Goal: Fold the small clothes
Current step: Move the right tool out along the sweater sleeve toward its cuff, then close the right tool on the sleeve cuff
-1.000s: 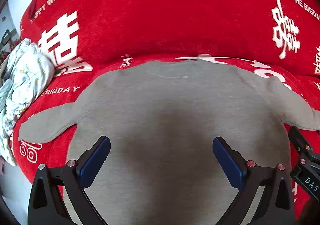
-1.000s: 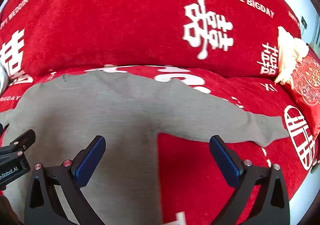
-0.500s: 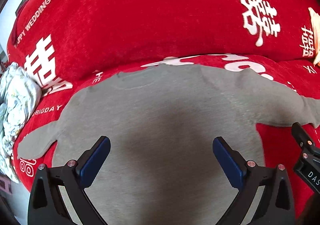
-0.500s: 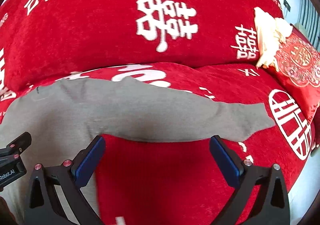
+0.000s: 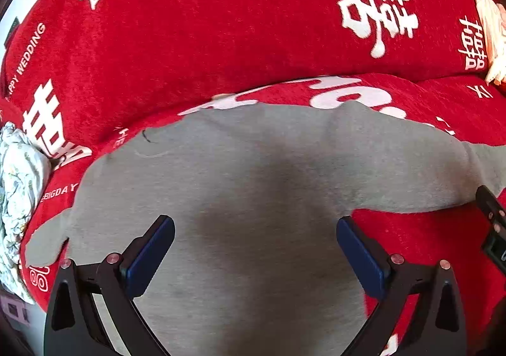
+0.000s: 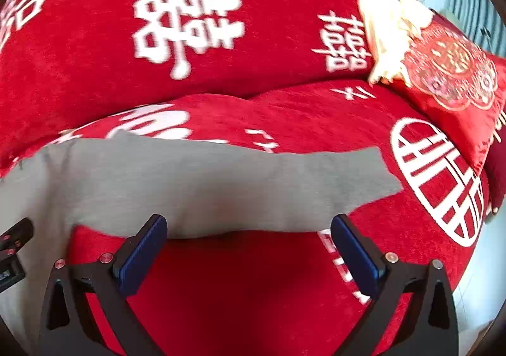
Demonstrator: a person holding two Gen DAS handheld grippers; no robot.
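A small grey long-sleeved top (image 5: 246, 185) lies flat and spread out on a red sofa seat (image 5: 442, 103), neck toward the backrest. My left gripper (image 5: 254, 256) is open and empty, hovering over the top's body near its right side. My right gripper (image 6: 248, 253) is open and empty, just in front of the top's right sleeve (image 6: 253, 182), which stretches out to the right. The left sleeve (image 5: 47, 243) reaches toward the sofa's left edge. The other gripper's body shows at the right edge of the left wrist view (image 5: 493, 229).
The sofa cover is red with white characters and lettering; its backrest (image 5: 221, 23) rises behind the top. A crumpled pale patterned garment (image 5: 19, 197) lies at the left end. A red embroidered cushion (image 6: 452, 71) and a cream cloth (image 6: 389, 36) sit at the right end.
Both grippers have moved to the right along the top. The right gripper went from the body's edge to in front of the right sleeve. Both stayed open.
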